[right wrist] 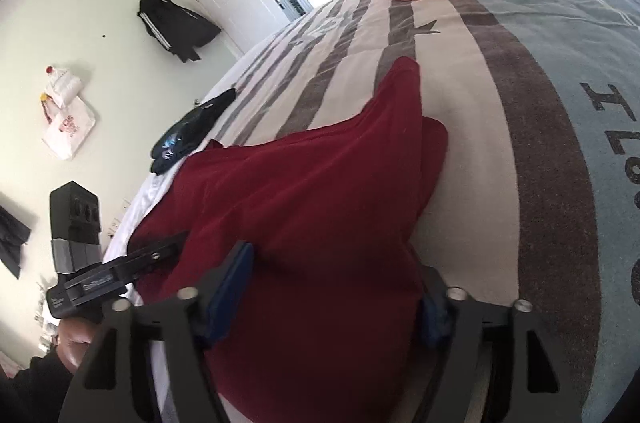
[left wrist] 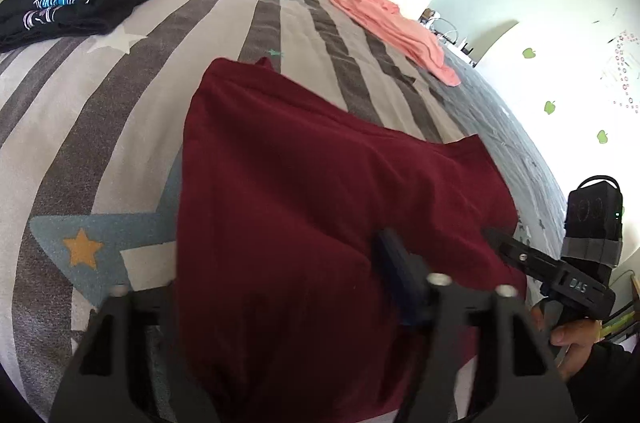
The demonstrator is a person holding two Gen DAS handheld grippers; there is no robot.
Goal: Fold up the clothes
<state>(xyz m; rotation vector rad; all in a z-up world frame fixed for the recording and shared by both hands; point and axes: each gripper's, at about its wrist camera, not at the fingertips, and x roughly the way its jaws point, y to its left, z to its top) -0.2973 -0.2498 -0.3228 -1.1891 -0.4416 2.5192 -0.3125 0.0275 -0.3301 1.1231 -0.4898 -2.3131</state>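
in front of me a garment [left wrist: 320, 203] lies on the bed [left wrist: 120, 143]; a folded one [left wrist: 72, 7] sits far left, another [left wrist: 400, 27] far right.

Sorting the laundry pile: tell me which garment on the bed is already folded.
The black printed garment near the bed's far-left corner is folded into a compact stack. The pink garment lies crumpled, and the dark red garment is still being handled.
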